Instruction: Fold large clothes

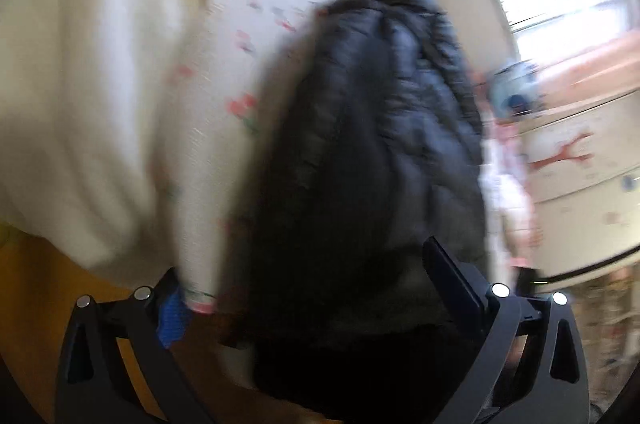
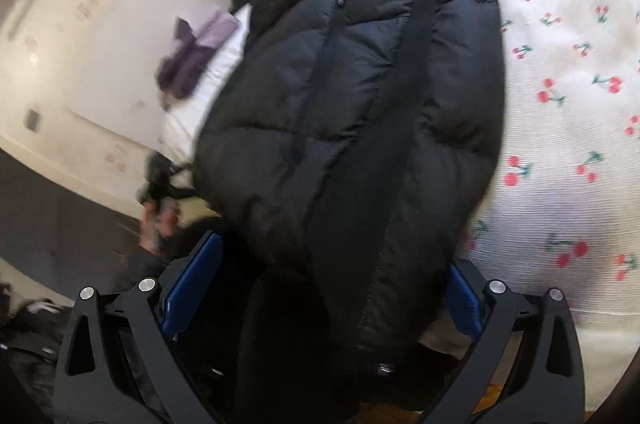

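A black quilted puffer jacket [image 2: 352, 112] lies bunched on the cherry-print bed sheet [image 2: 568, 104]. Both grippers, left [image 1: 316, 300] and right [image 2: 332, 288], have fingers spread around its hem; whether they pinch it, I cannot tell

A black quilted puffer jacket [image 2: 360, 112] of smooth, faintly shiny fabric lies on a matt, crinkle-textured white cherry-print bedsheet [image 2: 560, 128]. Beside the jacket, ribbed blue pads [image 2: 192, 276] line matt black plastic fingers.
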Motion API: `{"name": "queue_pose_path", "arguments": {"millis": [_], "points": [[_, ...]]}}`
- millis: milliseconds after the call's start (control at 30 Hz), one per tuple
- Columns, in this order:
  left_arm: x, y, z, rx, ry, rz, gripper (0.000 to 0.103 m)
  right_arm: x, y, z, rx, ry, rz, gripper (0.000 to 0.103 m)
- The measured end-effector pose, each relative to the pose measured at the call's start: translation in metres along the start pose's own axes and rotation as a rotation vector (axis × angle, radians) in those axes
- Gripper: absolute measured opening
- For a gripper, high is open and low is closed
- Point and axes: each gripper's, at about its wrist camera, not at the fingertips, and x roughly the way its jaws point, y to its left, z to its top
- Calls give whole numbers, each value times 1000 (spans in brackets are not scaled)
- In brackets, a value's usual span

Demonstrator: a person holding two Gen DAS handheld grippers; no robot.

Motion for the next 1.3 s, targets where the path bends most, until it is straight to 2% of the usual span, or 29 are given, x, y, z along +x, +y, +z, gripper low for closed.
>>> {"name": "queue_pose_path", "arguments": {"millis": [33, 67, 100, 133, 167, 200, 233, 267, 367, 400, 433, 467, 500, 533, 600, 733, 833, 900, 967, 1000, 1033, 1067, 1100, 1133, 1167, 1200, 1233, 1267, 1300], "points": [[-1, -7, -4, 7, -8, -43, 96, -1, 0, 0, 16, -17, 56, 91], [-3, -15, -7, 27, -19, -66, 93, -2, 4, 2, 7, -32, 89, 77], [-3, -25, -9, 56, -23, -62, 86, -6, 8, 3, -10, -52, 111, 61], [-2, -35, -11, 88, -16, -34, 76, -7, 9, 3, -14, -69, 123, 54], [0, -39, -12, 99, -8, -13, 71, -8, 8, 4, -9, -82, 112, 41], [6, -41, -11, 105, 11, 39, 60, -5, 4, 4, 2, -67, 60, 36], [10, -39, -10, 106, 26, 64, 52, -1, 0, 4, 12, -45, 18, 35], [14, -36, -10, 94, 38, 72, 51, 2, -5, 3, 24, -26, -4, 36], [22, -22, -10, 22, 46, 31, 51, 6, -14, -2, 65, -33, 33, 34], [24, -24, -11, 17, 38, 36, 51, 7, -13, -3, 63, -42, 34, 31], [23, -27, -12, 21, 31, 41, 47, 7, -11, -4, 56, -49, 34, 19], [21, -31, -13, 24, 22, 44, 40, 7, -6, -3, 42, -69, 30, 12], [19, -38, -13, 25, 10, 43, 25, 2, -3, -3, 29, -99, 24, 10], [11, -48, -13, 34, -16, 48, 17, -4, 0, -1, 22, -127, 31, 9], [-4, -68, -13, 53, -60, 39, 13, -14, 16, 8, 1, -215, 69, 8], [-46, -120, -10, 82, -143, -55, 11, -54, 52, 22, -44, -374, 184, 7], [-72, -156, -17, 131, -172, -106, 10, -89, 76, 22, -96, -422, 231, 7], [-98, -177, -34, 177, -174, -182, 10, -109, 87, 13, -128, -435, 246, 7], [-116, -191, -52, 235, -171, -192, 10, -133, 96, -6, -176, -424, 247, 7], [-122, -193, -61, 260, -150, -201, 10, -138, 95, -11, -183, -414, 236, 8], [-126, -194, -73, 310, -109, -186, 12, -143, 91, -22, -185, -367, 223, 8], [-127, -190, -80, 337, -96, -148, 14, -143, 85, -30, -181, -320, 205, 11], [-125, -177, -88, 343, -57, -122, 18, -143, 75, -39, -162, -280, 171, 19], [-120, -164, -91, 331, -8, -120, 32, -140, 56, -51, -122, -225, 122, 22], [-114, -146, -95, 310, 47, -104, 36, -137, 38, -62, -87, -186, 86, 26], [-106, -123, -99, 284, 82, -48, 41, -138, 24, -70, -68, -172, 74, 33], [-102, -106, -101, 258, 100, -22, 43, -137, 8, -80, -33, -160, 64, 39], [-98, -86, -101, 212, 114, -15, 43, -138, -11, -89, 12, -156, 54, 54], [-96, -72, -99, 179, 111, -15, 49, -139, -21, -94, 39, -157, 42, 68]]}}
